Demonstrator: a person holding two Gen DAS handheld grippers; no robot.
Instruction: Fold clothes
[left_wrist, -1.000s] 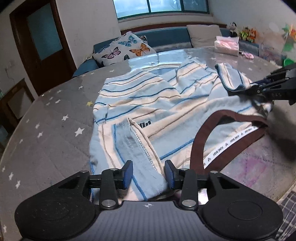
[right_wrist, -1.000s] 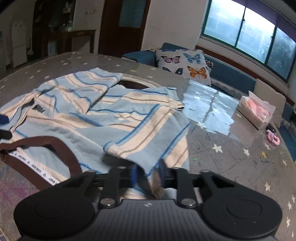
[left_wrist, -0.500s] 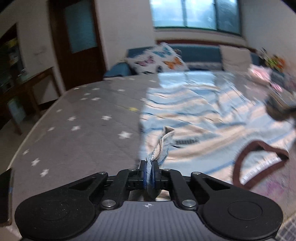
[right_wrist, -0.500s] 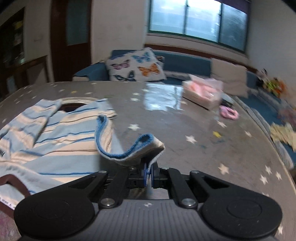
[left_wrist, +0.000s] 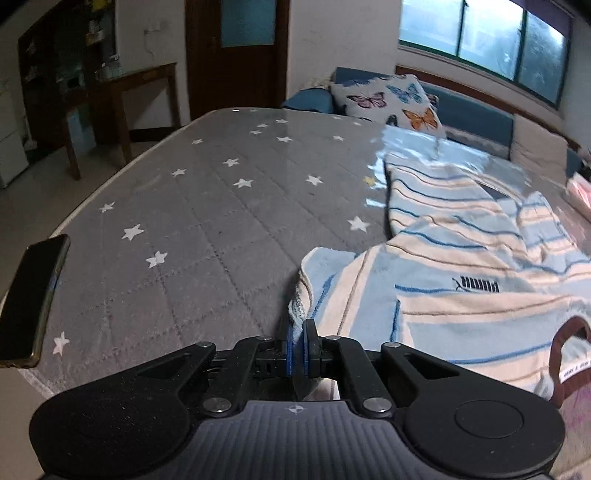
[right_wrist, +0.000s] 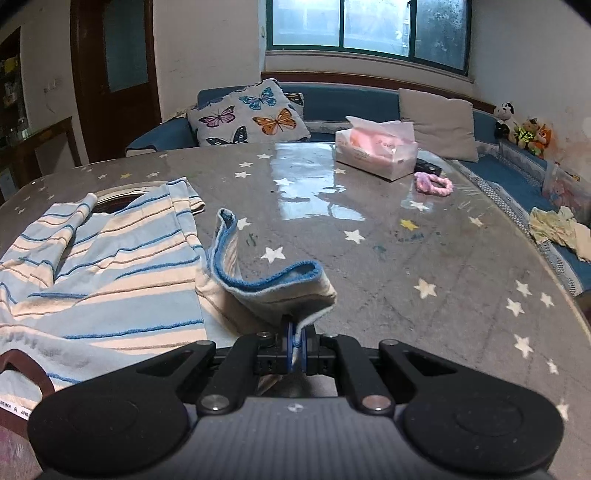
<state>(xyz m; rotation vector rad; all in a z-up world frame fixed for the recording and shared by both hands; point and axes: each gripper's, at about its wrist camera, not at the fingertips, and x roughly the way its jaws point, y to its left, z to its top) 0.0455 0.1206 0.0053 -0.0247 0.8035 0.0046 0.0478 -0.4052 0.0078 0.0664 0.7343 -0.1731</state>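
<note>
Fingers of both grippers, left and right, seemingly clamped on striped shirt edges.

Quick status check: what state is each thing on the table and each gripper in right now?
Left gripper: shut on the garment's edge.
Right gripper: shut on a blue-trimmed sleeve edge.
Blue-and-cream striped garment: spread, rumpled, not yet folded.
Black phone: lying at the table edge, screen dark.
Pink tissue box: open, tissue sticking up.
</note>
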